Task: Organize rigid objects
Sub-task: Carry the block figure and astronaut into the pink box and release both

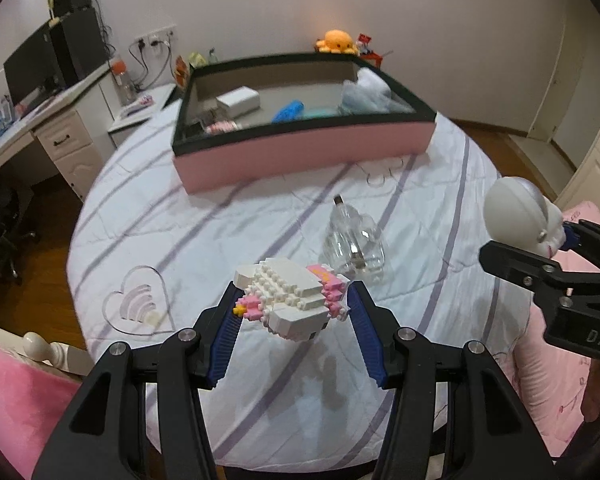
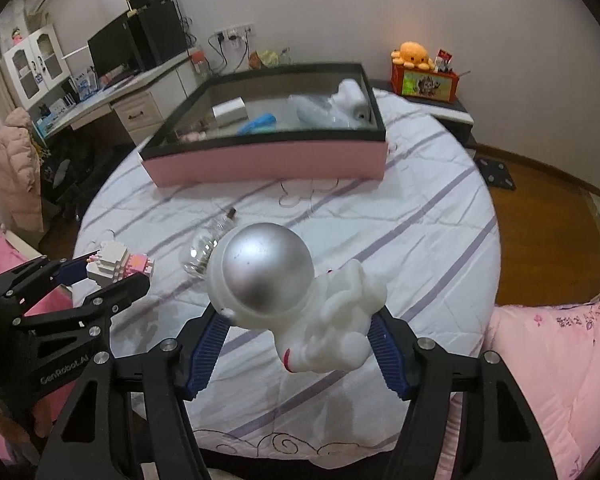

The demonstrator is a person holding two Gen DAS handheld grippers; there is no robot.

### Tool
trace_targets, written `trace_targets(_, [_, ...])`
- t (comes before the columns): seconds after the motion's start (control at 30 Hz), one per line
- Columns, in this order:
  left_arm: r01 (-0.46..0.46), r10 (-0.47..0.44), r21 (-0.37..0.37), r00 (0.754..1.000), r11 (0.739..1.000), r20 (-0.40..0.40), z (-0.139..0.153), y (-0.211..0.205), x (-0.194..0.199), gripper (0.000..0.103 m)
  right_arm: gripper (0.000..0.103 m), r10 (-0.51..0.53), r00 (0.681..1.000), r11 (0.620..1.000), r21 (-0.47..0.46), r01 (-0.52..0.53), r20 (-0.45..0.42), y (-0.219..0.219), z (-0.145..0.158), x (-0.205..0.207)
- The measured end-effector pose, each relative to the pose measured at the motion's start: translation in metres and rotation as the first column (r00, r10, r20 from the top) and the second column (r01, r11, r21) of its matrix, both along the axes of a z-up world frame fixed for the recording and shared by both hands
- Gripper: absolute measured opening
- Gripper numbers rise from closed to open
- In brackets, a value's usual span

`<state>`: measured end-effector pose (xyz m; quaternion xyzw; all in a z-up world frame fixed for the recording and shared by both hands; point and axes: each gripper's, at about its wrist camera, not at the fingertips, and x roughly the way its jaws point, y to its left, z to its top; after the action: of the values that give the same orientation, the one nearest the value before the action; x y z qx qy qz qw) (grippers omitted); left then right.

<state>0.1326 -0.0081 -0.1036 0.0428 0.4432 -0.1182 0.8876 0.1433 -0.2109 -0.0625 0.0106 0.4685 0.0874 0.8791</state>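
My left gripper (image 1: 296, 292) is shut on a white and pink brick-built model (image 1: 288, 300), held above the striped white bedcover (image 1: 180, 220). In the right wrist view my right gripper (image 2: 296, 316) is shut on a white astronaut figure (image 2: 268, 268) with a silver helmet, also lifted off the cover. That figure (image 1: 516, 216) shows at the right edge of the left wrist view. A clear glass bottle (image 1: 352, 240) lies on its side between the two grippers. Farther back stands a pink-walled, black-rimmed box (image 1: 300, 152).
The box holds a small white carton (image 1: 238, 100), a blue item (image 1: 288, 111) and a pale bundle (image 1: 366, 94). A clear heart-shaped piece (image 1: 136, 300) lies on the cover at the left. A pink quilt (image 2: 548, 360) lies at the right, a desk (image 2: 132, 96) at the back left.
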Motion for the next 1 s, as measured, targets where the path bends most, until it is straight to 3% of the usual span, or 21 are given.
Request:
trace_targets(0.27, [-0.08,0.074,0.048,0.989,0.996,0.125,0.035,0.015,-0.004,0.054,0.068,0.0,0.993,1.0,0.012,-0.001,0.115,0.001,0.038,-0.012])
trace_targets(0.67, [-0.187,0.142,0.088,0.916,0.978,0.375,0.099,0.023,-0.027,0.054,0.068,0.023,0.956,0.999,0.034,-0.035,0.294,0.007,0.085,-0.03])
trace_targets(1.0, [-0.179,0.133,0.084,0.912,0.98,0.389,0.101,0.018,-0.027,0.054,0.068,0.02,0.953,0.999,0.04,-0.034,0.302,0.003,0.086,-0.032])
